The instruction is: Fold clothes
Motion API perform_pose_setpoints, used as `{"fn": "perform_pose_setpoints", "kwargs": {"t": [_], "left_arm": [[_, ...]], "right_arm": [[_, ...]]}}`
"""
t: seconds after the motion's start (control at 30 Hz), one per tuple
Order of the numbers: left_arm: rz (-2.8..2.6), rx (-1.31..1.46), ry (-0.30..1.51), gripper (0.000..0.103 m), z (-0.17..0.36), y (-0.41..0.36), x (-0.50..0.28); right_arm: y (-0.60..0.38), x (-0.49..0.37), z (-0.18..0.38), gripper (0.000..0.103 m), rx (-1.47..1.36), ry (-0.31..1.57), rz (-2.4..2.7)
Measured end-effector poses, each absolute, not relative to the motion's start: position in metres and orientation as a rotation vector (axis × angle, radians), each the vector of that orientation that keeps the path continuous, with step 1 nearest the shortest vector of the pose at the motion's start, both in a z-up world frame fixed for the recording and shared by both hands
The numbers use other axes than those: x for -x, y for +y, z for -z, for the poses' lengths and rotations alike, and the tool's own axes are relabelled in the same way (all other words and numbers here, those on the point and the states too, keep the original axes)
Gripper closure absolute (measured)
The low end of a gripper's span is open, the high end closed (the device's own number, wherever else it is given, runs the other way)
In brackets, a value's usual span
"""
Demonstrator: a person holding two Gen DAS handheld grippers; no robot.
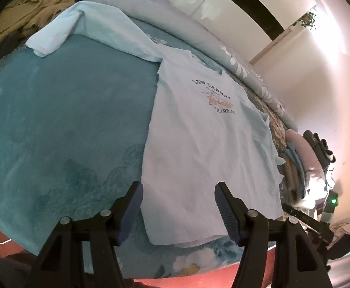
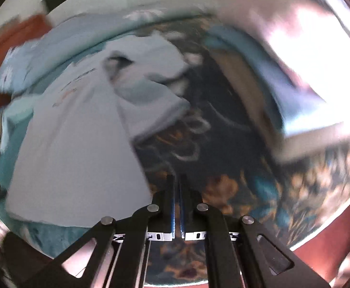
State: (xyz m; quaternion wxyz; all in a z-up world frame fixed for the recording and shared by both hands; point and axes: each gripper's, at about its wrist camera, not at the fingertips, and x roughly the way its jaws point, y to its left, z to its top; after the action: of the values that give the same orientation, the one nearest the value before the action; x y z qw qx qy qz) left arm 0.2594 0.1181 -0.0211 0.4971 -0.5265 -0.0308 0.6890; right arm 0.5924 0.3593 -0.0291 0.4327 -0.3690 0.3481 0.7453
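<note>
We see a pale blue printed cotton T-shirt spread flat on the teal floral bedspread, its hem at the near edge. Our left gripper hovers over that hem, jaws apart, nothing between them. Our right gripper, jaws together and empty, sits just right of the shirt in a blurred view.

One pale blue T-shirt lies spread on one bed. Two grippers are there, the left gripper and the right gripper. At ten o'clock is one heap of unfolded clothes; at three o'clock, one folded stack.
</note>
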Motion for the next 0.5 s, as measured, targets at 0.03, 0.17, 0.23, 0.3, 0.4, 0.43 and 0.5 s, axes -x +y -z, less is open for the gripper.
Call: {"fn": "perform_pose_setpoints", "kwargs": {"t": [0.03, 0.17, 0.23, 0.3, 0.4, 0.43, 0.5], "left_arm": [[-1.658, 1.278, -0.095, 0.037, 0.022, 0.117, -0.258], [-1.624, 1.32, -0.138, 0.037, 0.03, 0.118, -0.254], [-1.602, 1.342, -0.164, 0.039, 0.035, 0.117, -0.253], [-1.55, 1.361, -0.225, 0.039, 0.039, 0.116, -0.252], [-1.465, 1.307, -0.233, 0.039, 0.031, 0.118, -0.264], [-1.436, 1.279, -0.221, 0.039, 0.026, 0.121, -0.269], [-1.375, 1.226, -0.201, 0.039, 0.015, 0.127, -0.281]], "right_arm": [[0.357, -0.595, 0.028, 0.1, 0.897, 0.895, -1.87], [0.351, -0.592, 0.023, 0.099, 0.872, 0.889, -1.915], [0.349, -0.586, 0.022, 0.1, 0.873, 0.886, -1.939], [0.347, -0.581, 0.024, 0.1, 0.885, 0.886, -1.956], [0.347, -0.575, 0.029, 0.1, 0.901, 0.887, -1.971], [0.348, -0.574, 0.031, 0.1, 0.904, 0.888, -1.972], [0.35, -0.573, 0.034, 0.099, 0.908, 0.893, -1.969]]}}
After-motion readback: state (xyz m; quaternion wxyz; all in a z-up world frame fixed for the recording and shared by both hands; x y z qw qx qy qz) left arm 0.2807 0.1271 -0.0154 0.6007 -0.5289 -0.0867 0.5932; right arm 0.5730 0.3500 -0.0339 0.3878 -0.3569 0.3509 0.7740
